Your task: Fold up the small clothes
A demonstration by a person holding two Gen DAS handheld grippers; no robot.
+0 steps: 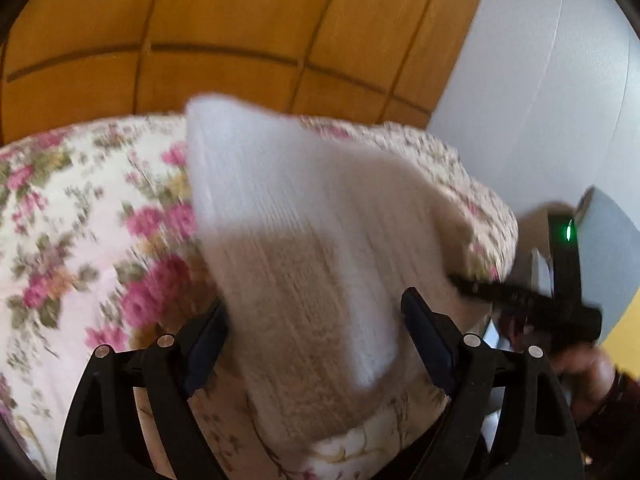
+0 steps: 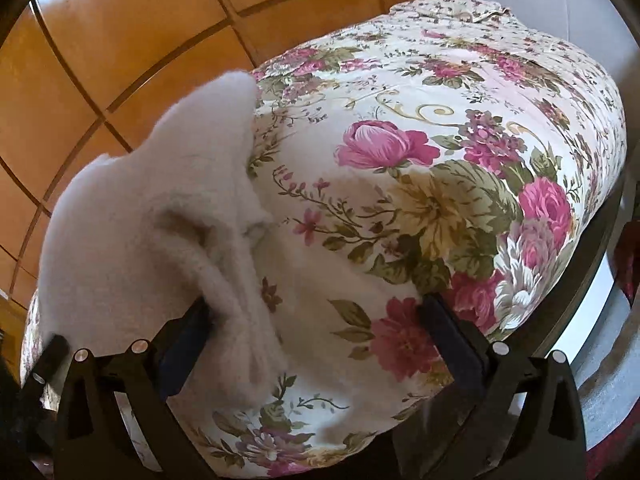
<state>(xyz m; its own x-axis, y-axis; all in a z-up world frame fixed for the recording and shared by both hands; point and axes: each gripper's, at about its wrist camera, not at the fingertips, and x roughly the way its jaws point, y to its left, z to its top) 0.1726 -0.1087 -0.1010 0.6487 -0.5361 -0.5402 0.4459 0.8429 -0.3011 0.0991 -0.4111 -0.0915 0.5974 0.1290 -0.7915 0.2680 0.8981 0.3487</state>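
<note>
On the floral bedspread (image 2: 420,152) lies a white knitted garment (image 2: 152,216), bunched and partly folded at the cover's left side in the right wrist view. No container shows in either view. Left gripper (image 1: 316,320): jaws spread wide, with the garment (image 1: 304,232) passing between the fingers; the picture is motion-blurred, so contact with either pad cannot be confirmed. Right gripper (image 2: 316,320): jaws likewise spread wide — a fold of the garment lies against its left finger (image 2: 188,332), the right finger over bare bedspread. In the left wrist view the right gripper's dark body (image 1: 560,304) sits at the garment's right edge. Surface: a padded cover printed with pink roses and green leaves (image 1: 80,208). Room: orange-brown tiled floor (image 2: 120,40) with dark joints; a pale grey wall (image 1: 540,80) at the bed's far side
</note>
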